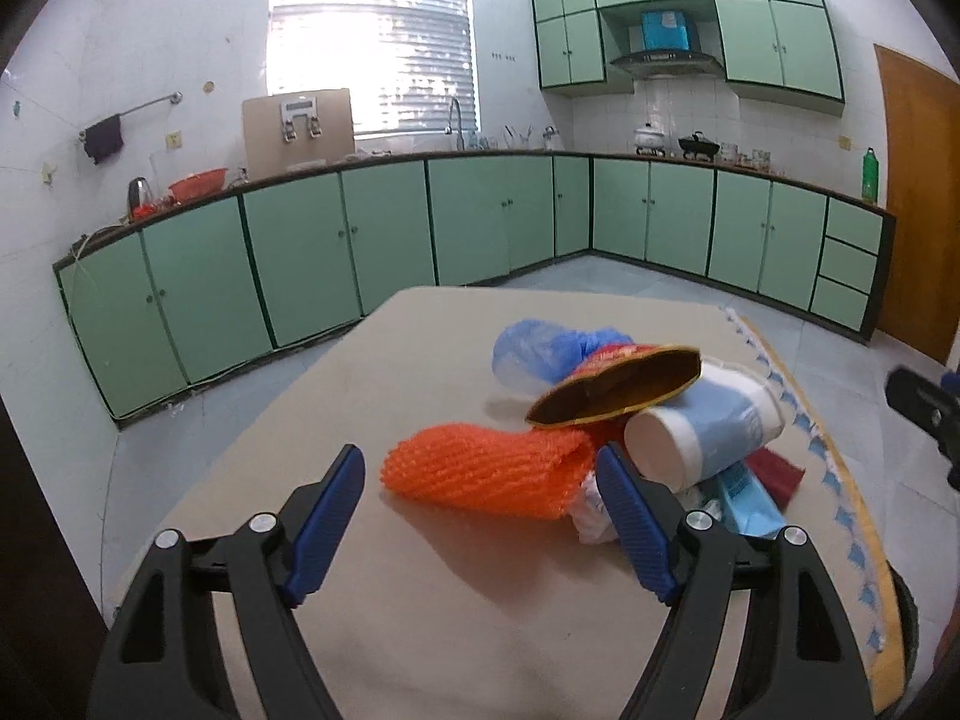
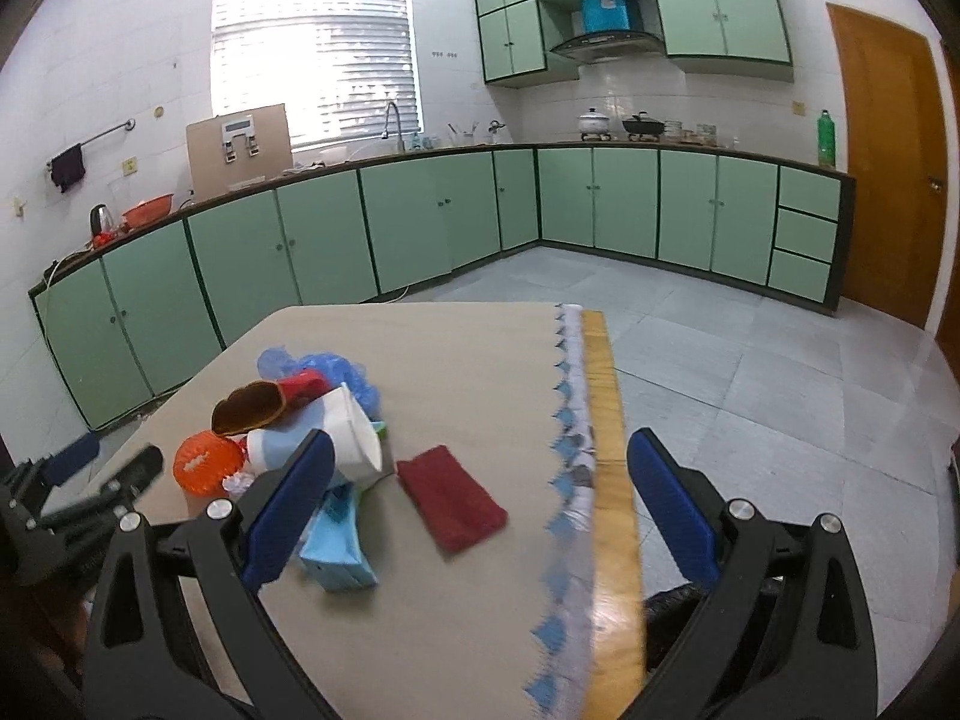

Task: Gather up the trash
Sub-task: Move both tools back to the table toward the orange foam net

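On the cloth-covered table [image 1: 456, 630] in a kitchen with green cabinets [image 1: 492, 219], the trash lies in one loose heap. Nearest the left tongs [image 1: 480, 480] is an orange foam net sleeve [image 1: 486, 471], lying flat with its open end toward the rest of the pile. Behind it a flattened red and gold snack bag [image 1: 618, 387] gapes open, resting partly on a white and pale blue paper cup [image 1: 702, 438] that lies on its side. A crumpled blue plastic bag [image 1: 534, 354] sits at the far side of the heap, a light blue carton [image 2: 339, 552] lies at the near side, and a bit of crumpled white plastic [image 1: 591, 519] shows beside the right blue pad of the left tongs. From the right wrist view, a dark red cloth [image 2: 450, 498] lies flat on the table just apart from the heap, between it and the fringed edge of the tablecloth [image 2: 567, 480]. The left tongs stand spread wide and empty, with the near end of the net sleeve reaching between their tips without touching the pads. The right tongs [image 2: 480, 468] are also spread wide and empty, hovering over the table with the red cloth ahead between their fingers.
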`<state>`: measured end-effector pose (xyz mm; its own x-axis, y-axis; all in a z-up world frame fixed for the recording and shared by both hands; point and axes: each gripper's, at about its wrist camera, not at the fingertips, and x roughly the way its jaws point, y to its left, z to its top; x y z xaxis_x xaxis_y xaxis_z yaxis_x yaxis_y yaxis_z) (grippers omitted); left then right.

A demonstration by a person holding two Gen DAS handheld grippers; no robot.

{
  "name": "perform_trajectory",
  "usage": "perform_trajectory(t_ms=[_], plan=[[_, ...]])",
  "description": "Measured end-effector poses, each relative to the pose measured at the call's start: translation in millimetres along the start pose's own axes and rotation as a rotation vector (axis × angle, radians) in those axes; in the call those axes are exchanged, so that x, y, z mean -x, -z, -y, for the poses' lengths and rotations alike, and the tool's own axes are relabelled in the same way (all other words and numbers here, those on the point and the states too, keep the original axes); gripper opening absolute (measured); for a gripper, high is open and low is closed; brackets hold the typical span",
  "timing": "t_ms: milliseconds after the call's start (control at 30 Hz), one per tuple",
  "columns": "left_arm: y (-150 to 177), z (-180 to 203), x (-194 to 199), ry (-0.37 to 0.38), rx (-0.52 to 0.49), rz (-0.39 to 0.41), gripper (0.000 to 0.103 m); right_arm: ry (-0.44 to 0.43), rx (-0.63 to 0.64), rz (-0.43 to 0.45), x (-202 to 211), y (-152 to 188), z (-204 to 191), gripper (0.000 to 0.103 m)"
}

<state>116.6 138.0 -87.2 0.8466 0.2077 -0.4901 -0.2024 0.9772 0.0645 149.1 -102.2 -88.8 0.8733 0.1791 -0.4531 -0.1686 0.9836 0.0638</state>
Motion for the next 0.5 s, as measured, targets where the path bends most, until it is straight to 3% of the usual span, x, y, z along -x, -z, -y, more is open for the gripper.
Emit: perform_trajectory(t_ms=[167, 500], plan=[[6.1, -3.2, -18.4, 0.013, 0.014, -0.028, 0.071, -0.012, 0.005, -0.023, -16.1, 0.4, -11.0, 0.095], [13.5, 4.6, -40.5, 0.037, 0.019, -0.086, 0.043, -0.041, 0.042, -0.02, -27.7, -3.4, -25.3, 0.095]])
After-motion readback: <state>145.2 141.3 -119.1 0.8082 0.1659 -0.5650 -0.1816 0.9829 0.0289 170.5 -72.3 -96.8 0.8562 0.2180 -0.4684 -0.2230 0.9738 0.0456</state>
